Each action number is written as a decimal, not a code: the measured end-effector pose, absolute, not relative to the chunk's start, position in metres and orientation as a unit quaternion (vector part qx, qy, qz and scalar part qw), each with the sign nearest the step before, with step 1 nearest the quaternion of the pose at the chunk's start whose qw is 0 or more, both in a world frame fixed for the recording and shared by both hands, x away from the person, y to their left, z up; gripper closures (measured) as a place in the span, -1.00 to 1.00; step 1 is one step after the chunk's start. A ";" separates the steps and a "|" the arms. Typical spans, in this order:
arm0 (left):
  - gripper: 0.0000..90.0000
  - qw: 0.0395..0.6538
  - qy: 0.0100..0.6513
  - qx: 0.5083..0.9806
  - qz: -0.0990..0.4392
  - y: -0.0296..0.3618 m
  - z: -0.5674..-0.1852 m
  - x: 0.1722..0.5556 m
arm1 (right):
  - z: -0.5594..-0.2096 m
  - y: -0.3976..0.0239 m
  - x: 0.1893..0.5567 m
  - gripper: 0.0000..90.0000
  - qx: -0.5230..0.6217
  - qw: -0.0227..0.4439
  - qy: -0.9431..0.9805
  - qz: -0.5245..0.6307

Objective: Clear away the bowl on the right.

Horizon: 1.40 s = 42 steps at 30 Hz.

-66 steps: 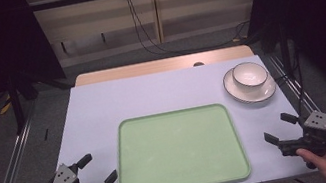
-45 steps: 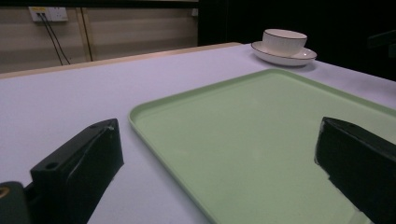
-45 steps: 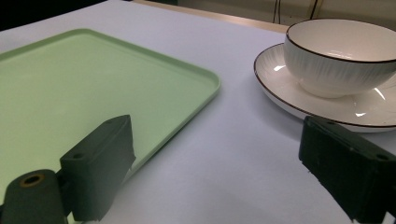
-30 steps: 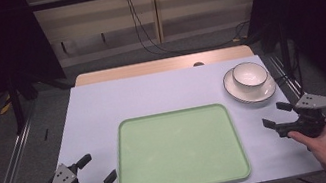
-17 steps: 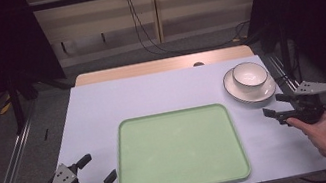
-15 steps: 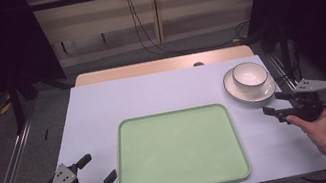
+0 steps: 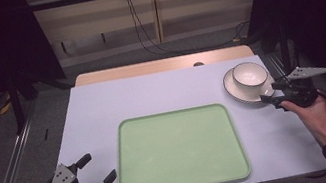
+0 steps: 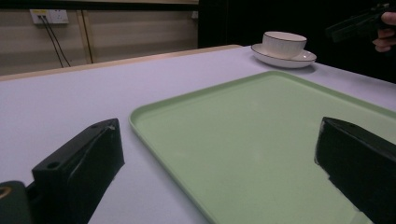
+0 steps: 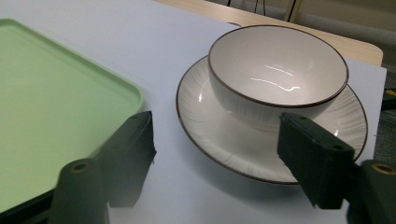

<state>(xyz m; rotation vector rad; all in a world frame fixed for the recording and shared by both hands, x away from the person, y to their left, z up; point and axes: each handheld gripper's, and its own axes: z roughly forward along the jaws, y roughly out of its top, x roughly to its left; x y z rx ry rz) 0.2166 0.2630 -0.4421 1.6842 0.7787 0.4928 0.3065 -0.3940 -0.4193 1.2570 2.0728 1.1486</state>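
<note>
High view first: a big green tray (image 7: 179,150) lies in the middle of the pale desk (image 7: 151,93). The left gripper (image 7: 97,170) sits at the near left corner of the desk, just beside the tray, and its jaws are wide apart with nothing between them. The right gripper (image 7: 269,93) is held by a hand (image 7: 313,113) near the plate (image 7: 241,93), and a white bowl (image 7: 249,74) sits on that plate just past its jaws.

Left gripper view: the two black jaws stand far apart. The tray's near corner (image 8: 261,140) lies between them. The bowl (image 8: 284,44) and plate (image 8: 282,58) are far ahead.

Right gripper view: the jaws are open. The plate (image 9: 219,135) and bowl (image 9: 275,79) sit right in front, between the jaws. The tray (image 9: 51,107) is by the left jaw.
</note>
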 end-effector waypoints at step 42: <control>-0.97 0.573 0.329 0.722 0.204 0.263 -0.444 0.218 | -0.425 -0.417 0.417 -0.08 0.562 0.173 0.746 0.312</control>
